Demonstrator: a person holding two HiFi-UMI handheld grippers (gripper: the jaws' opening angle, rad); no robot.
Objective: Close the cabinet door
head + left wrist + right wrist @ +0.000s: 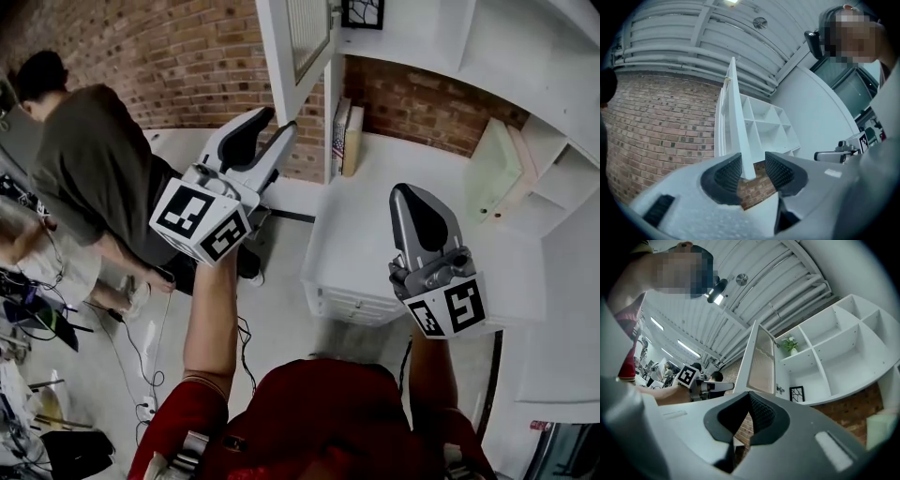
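Around the cabinet door [292, 47] edge, the left hand-held gripper [276, 122] stands spread; books [347, 139] stand beyond. The right hand-held gripper [411, 199] is pressed together. The door's top is cut off.

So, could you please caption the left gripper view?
Left gripper, jaws apart, straddling the edge of the white cabinet door.

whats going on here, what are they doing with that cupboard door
A person holds a gripper in each hand in front of a white wall cabinet. The left gripper has its jaws apart around the edge of the open cabinet door, without clamping it. The right gripper is shut and empty, off to the side of the door. The door stands well open, so closing it is not done yet.
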